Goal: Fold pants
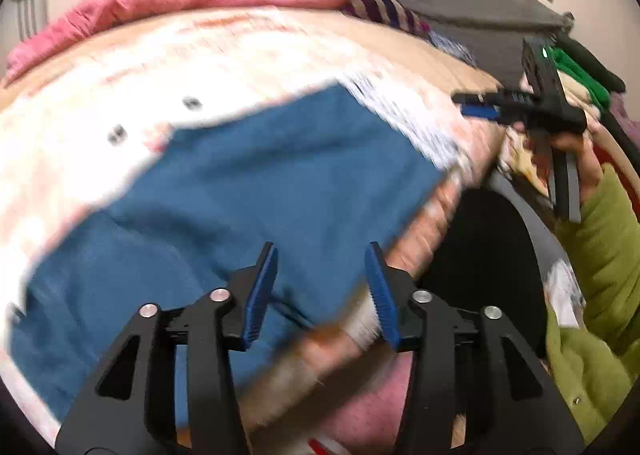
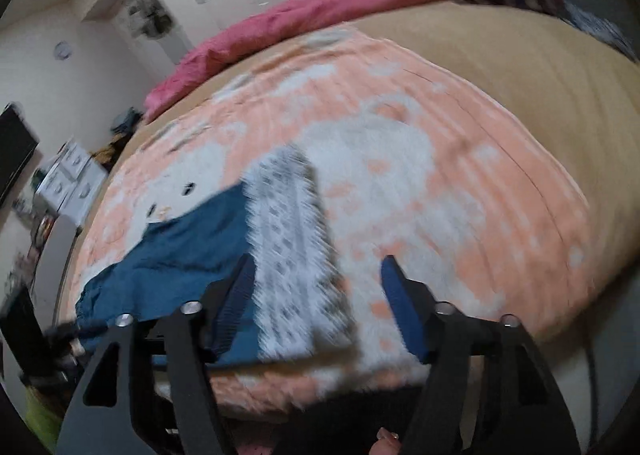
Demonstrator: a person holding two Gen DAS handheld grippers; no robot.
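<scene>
Pants [image 1: 256, 183], blue with a patterned white waistband [image 2: 296, 255], lay flat on the bed [image 2: 500, 103] just ahead of both claws. They looked soft, light and floppy, best pinched at the corners. Left claw [image 1: 322, 287] and right claw [image 2: 316, 307] were spread, holding nothing.

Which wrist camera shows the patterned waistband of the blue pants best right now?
Right wrist: the patterned waistband runs full length between the open right gripper. The left wrist view shows only a blurred strip at the blue pants' far edge.
</scene>
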